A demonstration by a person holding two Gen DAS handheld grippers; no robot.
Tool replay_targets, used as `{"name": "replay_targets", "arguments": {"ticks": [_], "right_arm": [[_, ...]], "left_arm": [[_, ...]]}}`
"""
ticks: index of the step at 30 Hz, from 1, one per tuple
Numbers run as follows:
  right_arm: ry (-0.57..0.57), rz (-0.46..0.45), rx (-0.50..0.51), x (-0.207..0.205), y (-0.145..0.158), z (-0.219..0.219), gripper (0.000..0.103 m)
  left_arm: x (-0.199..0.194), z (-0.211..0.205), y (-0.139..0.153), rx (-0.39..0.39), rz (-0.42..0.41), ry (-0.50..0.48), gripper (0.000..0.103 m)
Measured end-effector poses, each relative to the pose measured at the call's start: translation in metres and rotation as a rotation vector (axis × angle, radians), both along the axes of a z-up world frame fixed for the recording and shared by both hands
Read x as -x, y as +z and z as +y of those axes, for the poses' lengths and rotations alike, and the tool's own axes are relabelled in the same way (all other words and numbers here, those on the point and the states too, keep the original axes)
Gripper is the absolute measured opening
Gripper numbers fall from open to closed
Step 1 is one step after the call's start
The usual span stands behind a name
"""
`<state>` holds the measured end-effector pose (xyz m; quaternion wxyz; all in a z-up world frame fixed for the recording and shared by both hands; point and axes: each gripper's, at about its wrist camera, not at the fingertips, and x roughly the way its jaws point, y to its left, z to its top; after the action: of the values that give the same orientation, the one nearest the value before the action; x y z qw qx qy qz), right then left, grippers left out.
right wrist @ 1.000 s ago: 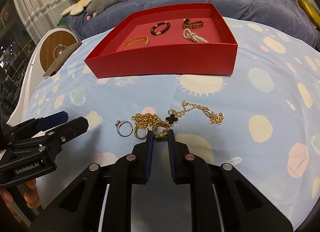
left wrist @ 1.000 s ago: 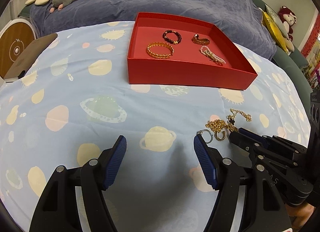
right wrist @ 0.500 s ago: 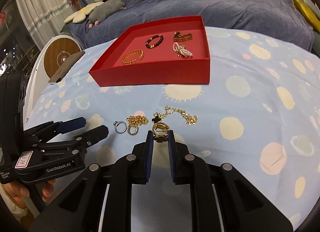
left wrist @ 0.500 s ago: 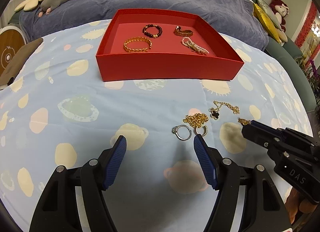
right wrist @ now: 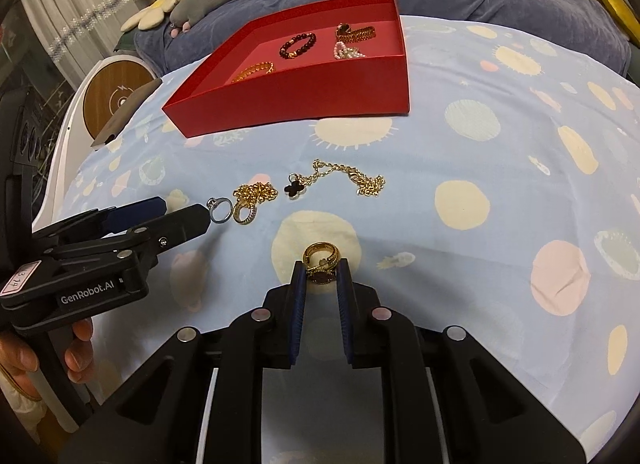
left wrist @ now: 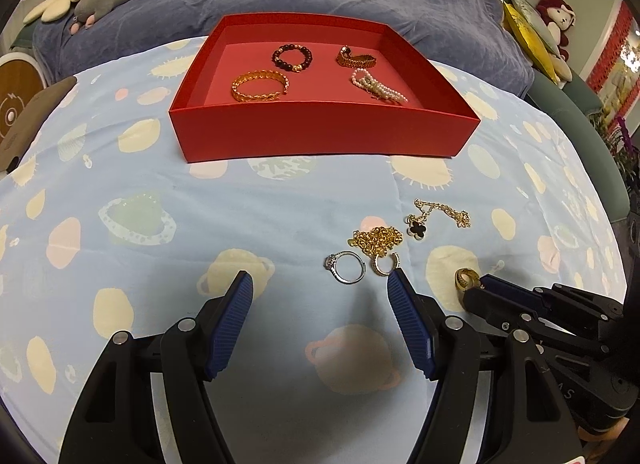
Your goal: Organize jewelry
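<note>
— So, where is the gold ring (right wrist: 321, 260)?

— Pinched at the very tips of the right gripper (right wrist: 320, 278), which is closed on it above the bench (right wrist: 500, 167), with the red tray (right wrist: 304, 97) well ahead and slightly left.

— Risk?

— The hold looks shallow; I'd judge a jolt on the way could let it slip out onto the cloth.

— And the left gripper (left wrist: 320, 316)?

— Spread wide and empty, held low, the silver ring (left wrist: 347, 267) just ahead of it and the chain pile (left wrist: 378, 239) beyond.
</note>
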<state>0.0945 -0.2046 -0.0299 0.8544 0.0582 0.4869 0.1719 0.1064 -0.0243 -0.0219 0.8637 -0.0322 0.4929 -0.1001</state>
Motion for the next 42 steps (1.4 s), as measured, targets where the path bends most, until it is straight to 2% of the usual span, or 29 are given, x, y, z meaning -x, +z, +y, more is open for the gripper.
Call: {"name": "replay_targets", "arguments": {"ticks": [2,14,20,31,33,35,36,39,42], "right_arm": [[-0.004,-0.005,-0.005,0.0,0.002,-0.001,0.019],[-0.005,-0.026,0.012,-0.012,0.0,0.006,0.019],[0.004,-0.084,0.017,-0.008,0.013,0.006,0.015],[0.001,-0.05,0.011,-0.012,0.009,0.009,0.016],[0.001,-0.055,0.009,-0.015,0.011,0.013,0.02],[-0.002,-0.058,0.009,-0.019,0.01,0.016,0.03],[-0.002,-0.058,0.013,-0.021,0.01,0.018,0.031],[0.011,-0.069,0.039,-0.026,0.007,0.027,0.029],[0.021,-0.085,0.073,-0.027,0.004,0.031,0.018]], "left_arm": [[-0.001,-0.001,-0.001,0.003,0.004,0.003,0.067],[0.0,-0.001,-0.002,0.007,0.006,0.006,0.067],[-0.001,0.003,-0.002,0.013,0.007,0.017,0.067],[-0.001,0.003,-0.001,0.014,0.009,0.016,0.067],[-0.001,0.003,-0.001,0.014,0.009,0.015,0.067],[-0.001,0.003,-0.002,0.013,0.01,0.017,0.067],[-0.001,0.003,-0.002,0.014,0.012,0.017,0.067],[0.0,0.005,-0.001,0.017,0.013,0.021,0.067],[0.0,0.009,0.0,0.02,0.009,0.029,0.067]]}}
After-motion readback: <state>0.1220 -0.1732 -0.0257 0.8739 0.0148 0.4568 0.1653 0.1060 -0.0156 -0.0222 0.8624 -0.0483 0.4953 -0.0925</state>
